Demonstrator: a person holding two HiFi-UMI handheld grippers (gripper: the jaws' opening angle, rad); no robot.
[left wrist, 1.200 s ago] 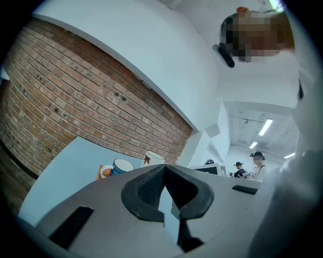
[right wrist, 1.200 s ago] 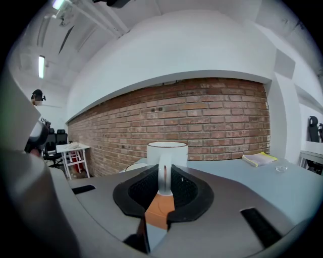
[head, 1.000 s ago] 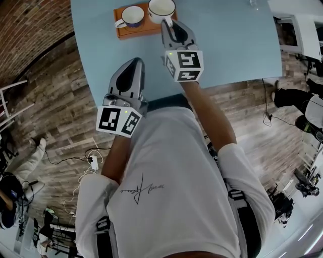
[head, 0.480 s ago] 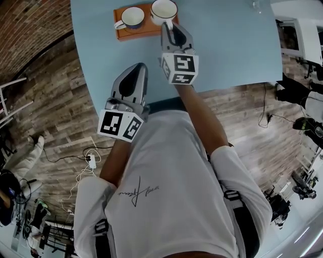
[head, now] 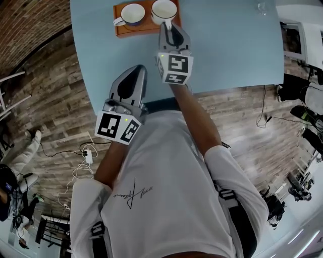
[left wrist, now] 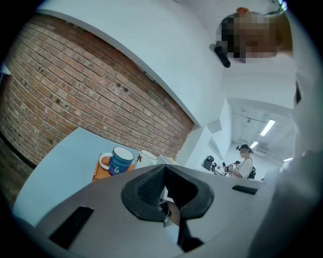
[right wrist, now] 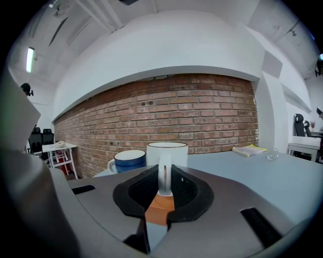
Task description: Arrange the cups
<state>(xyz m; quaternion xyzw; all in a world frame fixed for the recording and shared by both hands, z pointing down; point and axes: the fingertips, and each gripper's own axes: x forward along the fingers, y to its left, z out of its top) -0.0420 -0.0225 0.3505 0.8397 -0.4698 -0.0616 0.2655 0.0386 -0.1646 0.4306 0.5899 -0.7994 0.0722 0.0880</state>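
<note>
- White cup [head: 164, 10] is over the right end of the tray [head: 141, 31], just beside the blue cup [head: 132, 14].
- Right tongs [head: 168, 25] pinch its handle.
- The cup has just come down a bit, so it looks almost set on the tray.
- Left tongs [head: 136, 70] are closed and empty, well away from the tray, over the bench [head: 227, 45] edge.

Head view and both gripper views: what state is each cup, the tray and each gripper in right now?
white cup: upright, over the tray's right end, handle clamped; contact with the tray can't be told.
blue cup: upright on the tray, looks empty, handle to the left, untouched.
orange tray: flat on the table.
right gripper: shut on the white cup's handle.
left gripper: shut, empty, short of the tray.
</note>
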